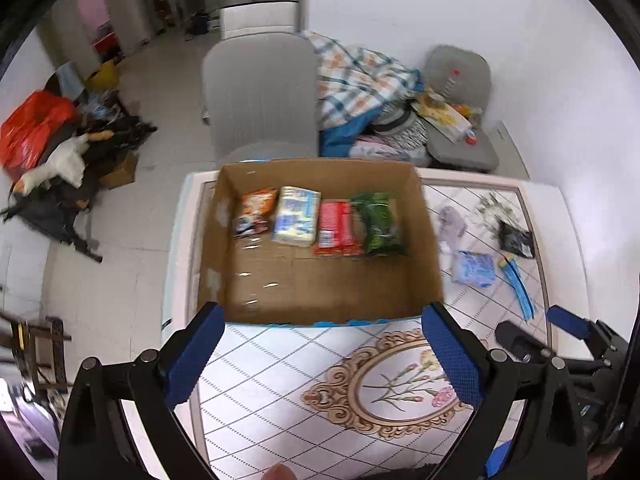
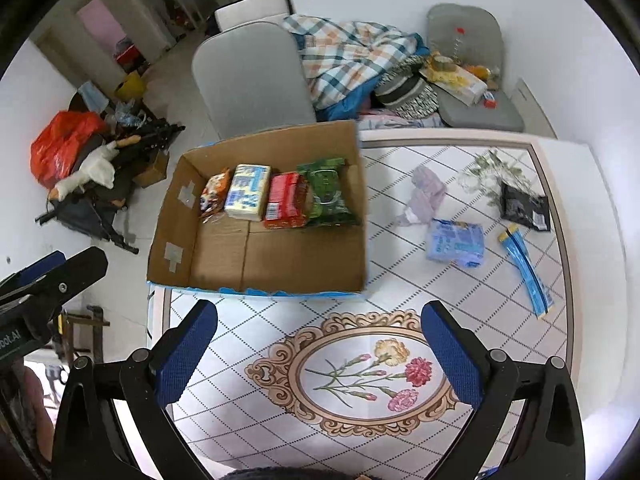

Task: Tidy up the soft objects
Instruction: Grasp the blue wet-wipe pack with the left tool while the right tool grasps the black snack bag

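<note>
Left wrist view: left gripper (image 1: 320,320) above table (image 1: 280,400), fingers spread wide, nothing between them, blue pads (image 1: 192,360) framing near wall of cardboard box (image 1: 320,308). Box open-topped, at table's far left part. Inside, along far wall, four soft packs in a row, touching or nearly so: orange snack bag (image 1: 256,210), white-and-blue tissue pack (image 1: 296,216), red pack (image 1: 338,228), green wipes pack (image 1: 378,224). Near half of box floor bare cardboard. Right gripper (image 1: 560,332) at right edge of this view, fingers apart, empty.

Right wrist view: right gripper (image 2: 320,320) over flower medallion (image 2: 360,372) printed on table (image 2: 480,300), fingers wide apart, gripping nothing. Cardboard box (image 2: 260,264) ahead and to the left, same four packs lined along far side: orange snack bag (image 2: 214,192), white-and-blue tissue pack (image 2: 246,192), red pack (image 2: 286,200), green wipes pack (image 2: 328,192). Loose on table, right of box and well apart from it: pale purple cloth (image 2: 424,196), light blue pack (image 2: 456,242) just beside cloth, long blue sachet (image 2: 526,272), black packet (image 2: 524,208), sprig of dried greenery (image 2: 492,172) touching black packet. Left gripper (image 2: 44,276) at left edge. Grey chair (image 2: 252,80) behind box; plaid blanket (image 2: 348,56) heaped to its right.
</note>
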A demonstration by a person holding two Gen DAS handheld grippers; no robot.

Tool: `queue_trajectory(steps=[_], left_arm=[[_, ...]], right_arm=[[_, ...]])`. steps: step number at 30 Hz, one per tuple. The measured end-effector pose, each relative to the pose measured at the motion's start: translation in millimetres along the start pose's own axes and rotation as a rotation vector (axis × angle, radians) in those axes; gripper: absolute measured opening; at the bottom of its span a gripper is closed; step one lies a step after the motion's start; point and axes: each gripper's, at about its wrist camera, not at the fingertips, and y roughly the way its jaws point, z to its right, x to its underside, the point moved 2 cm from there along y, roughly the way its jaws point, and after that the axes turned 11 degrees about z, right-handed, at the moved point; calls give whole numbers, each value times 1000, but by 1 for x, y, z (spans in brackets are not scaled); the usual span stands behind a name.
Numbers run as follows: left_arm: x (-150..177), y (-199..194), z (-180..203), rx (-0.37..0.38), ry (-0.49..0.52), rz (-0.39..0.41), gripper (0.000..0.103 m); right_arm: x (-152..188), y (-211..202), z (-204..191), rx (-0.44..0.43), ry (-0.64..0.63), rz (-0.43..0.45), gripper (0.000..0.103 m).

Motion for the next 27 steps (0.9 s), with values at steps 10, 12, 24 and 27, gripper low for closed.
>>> queue_trajectory(steps=[10, 12, 24, 27], left_arm=[[-27, 107, 179, 128, 420, -143, 101], [-24, 141, 213, 106, 542, -193, 101], [60, 307, 322, 84, 1083, -477, 101], [72, 328, 324, 69, 1101, -505, 97]], right_arm=[[-26, 4, 173, 143, 169, -29, 103], [-30, 16, 213, 179, 179, -65, 103], [-44, 117, 348, 236, 158, -245, 103], [-53, 155, 360, 239, 50, -316, 103]])
